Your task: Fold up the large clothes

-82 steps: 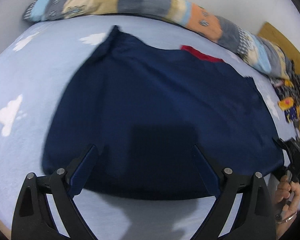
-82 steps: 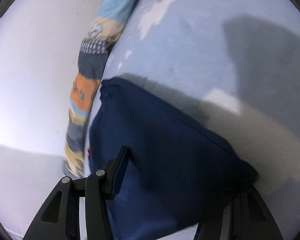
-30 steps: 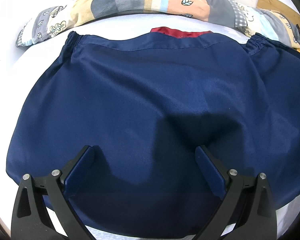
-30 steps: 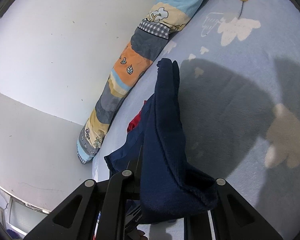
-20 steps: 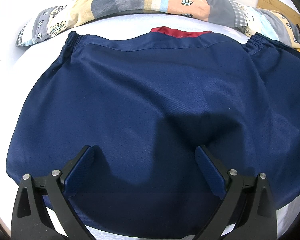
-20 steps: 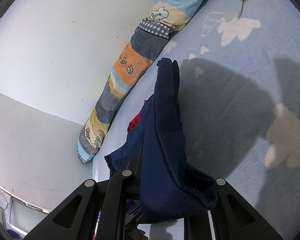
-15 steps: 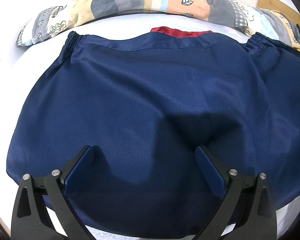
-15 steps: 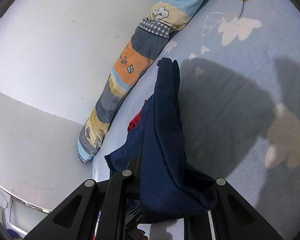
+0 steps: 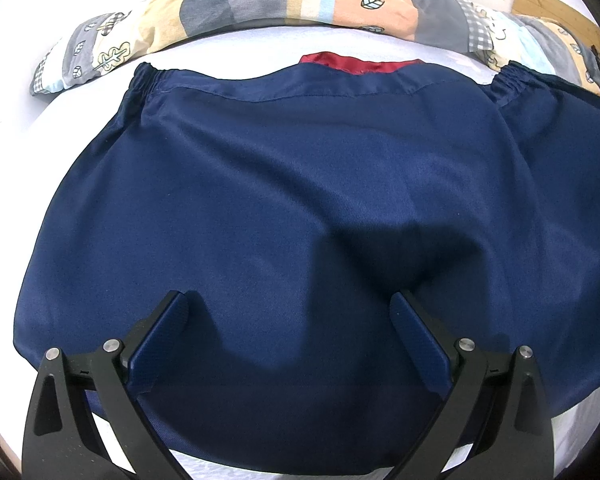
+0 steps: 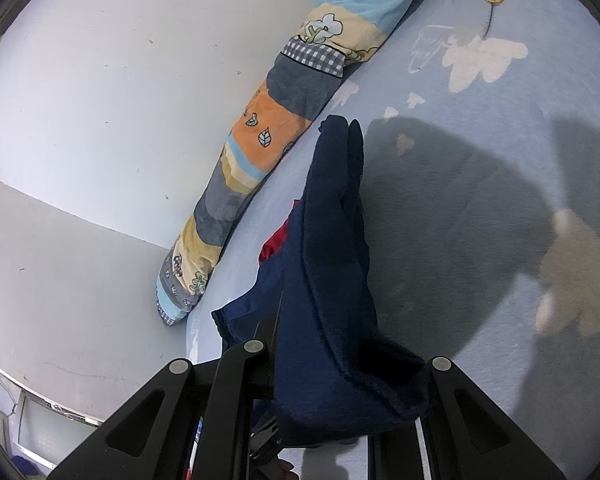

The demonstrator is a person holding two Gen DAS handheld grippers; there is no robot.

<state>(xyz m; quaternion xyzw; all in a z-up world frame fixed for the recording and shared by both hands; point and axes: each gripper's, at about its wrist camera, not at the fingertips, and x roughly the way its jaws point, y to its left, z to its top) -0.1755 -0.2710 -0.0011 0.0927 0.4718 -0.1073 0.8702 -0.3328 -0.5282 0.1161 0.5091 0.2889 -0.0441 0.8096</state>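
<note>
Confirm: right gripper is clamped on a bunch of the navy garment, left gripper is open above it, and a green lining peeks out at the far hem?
One error: the lining peeking out at the far hem is red, not green; the left wrist view shows it. The rest holds: the right gripper is clamped on a bunch of the navy garment, and the left gripper is open above it.
</note>
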